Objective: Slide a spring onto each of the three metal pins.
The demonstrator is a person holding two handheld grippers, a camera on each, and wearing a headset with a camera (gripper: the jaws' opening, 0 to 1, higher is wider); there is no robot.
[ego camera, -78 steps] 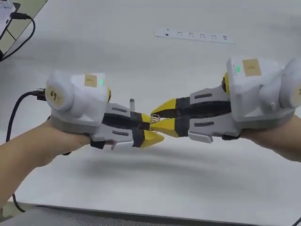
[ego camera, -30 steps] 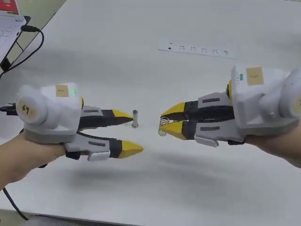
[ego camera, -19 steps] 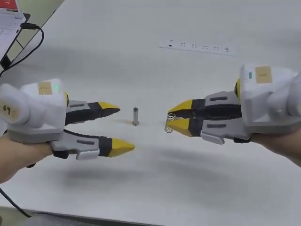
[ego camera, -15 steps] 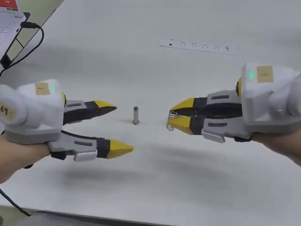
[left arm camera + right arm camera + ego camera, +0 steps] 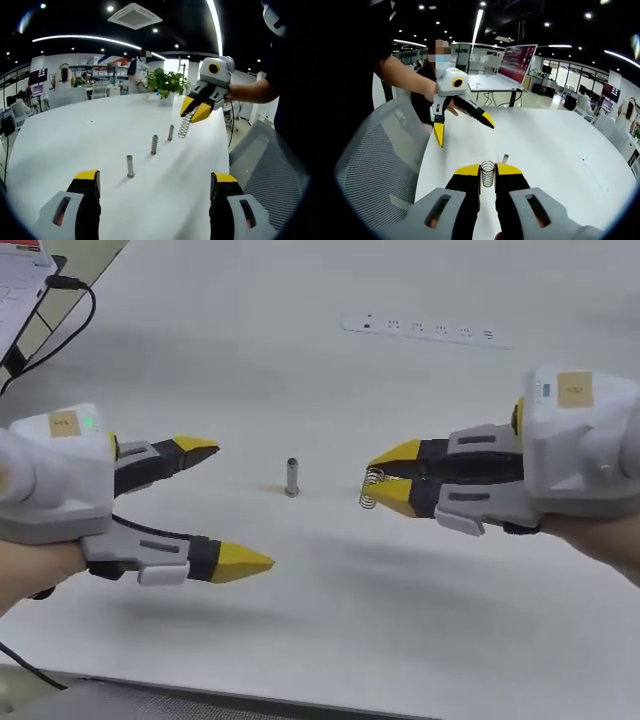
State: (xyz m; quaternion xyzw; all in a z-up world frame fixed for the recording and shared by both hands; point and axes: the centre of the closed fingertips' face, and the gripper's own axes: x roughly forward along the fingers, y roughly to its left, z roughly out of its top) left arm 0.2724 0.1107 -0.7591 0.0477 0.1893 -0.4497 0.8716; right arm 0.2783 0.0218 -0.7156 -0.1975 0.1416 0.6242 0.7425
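A moment ago our two tongs were tip to tip with the spring between them. Now they are apart. The left tongs (image 5: pixel 238 504) have let go. They are wide open with nothing in them, and they have moved back to the left. The right tongs (image 5: pixel 385 480) are closed on the spring (image 5: pixel 370 490), which hangs from their tips, up off the bench (image 5: pixel 330 640). So we think the spring has gone over to the right tongs.

A bare pin (image 5: pixel 292 477) stands upright on the bench between the two tongs. It is near the spring but not touching it. In the left gripper view we see three pins in a row, and the bare one is nearest. The middle pin (image 5: pixel 154 144) and the far pin (image 5: pixel 170 132) look bumpy, as if springs are on them, but they are small and we are not sure. If so, this is the last spring. Next we need to hold it right over the bare pin and slide it down.
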